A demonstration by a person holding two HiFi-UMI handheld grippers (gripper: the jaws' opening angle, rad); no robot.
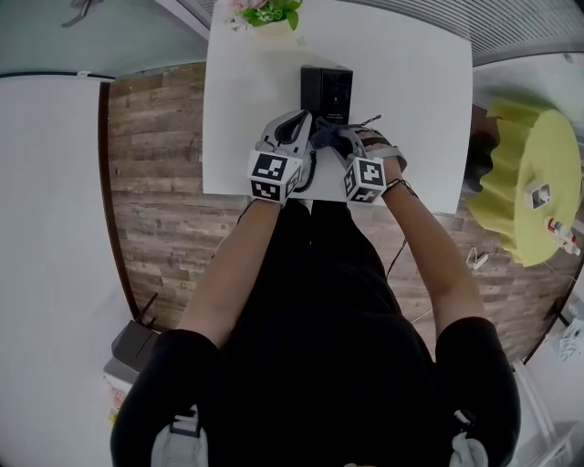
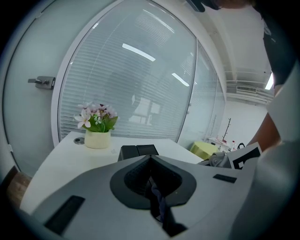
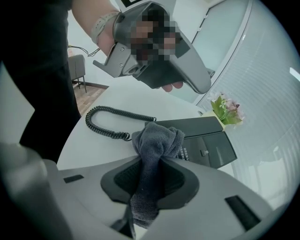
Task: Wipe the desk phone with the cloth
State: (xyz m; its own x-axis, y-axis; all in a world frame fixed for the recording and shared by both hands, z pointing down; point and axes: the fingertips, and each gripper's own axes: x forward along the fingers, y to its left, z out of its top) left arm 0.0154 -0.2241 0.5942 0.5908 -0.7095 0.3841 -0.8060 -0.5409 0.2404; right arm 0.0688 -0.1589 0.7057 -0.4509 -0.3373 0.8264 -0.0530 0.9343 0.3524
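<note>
2 grippers met over the white table (image 1: 420,100) in the head view, just on the person's side of the black desk phone (image 1: 327,91). The left gripper (image 1: 304,125) and the right gripper (image 1: 344,139) pointed toward the phone, with the dark cloth (image 1: 325,137) bunched between their tips. A flower pot (image 1: 265,14) stood at the table edge beyond the phone.

In the left gripper view, the fingers (image 2: 136,176) were pressed together with 1 thin dark strip (image 2: 159,206) pinched in the seam. I could not tell what the strip was. The phone lay just past the fingertips, and the flower pot stood beyond it to the left.

In the right gripper view, the fingers (image 3: 180,180) clamped the grey cloth, which ran up through the seam. Its folded end rose above the fingertips, in front of the phone's near edge. A coiled cord (image 3: 108,119) lay on the table left of the phone. The left gripper hung above the phone, held in a hand.
</note>
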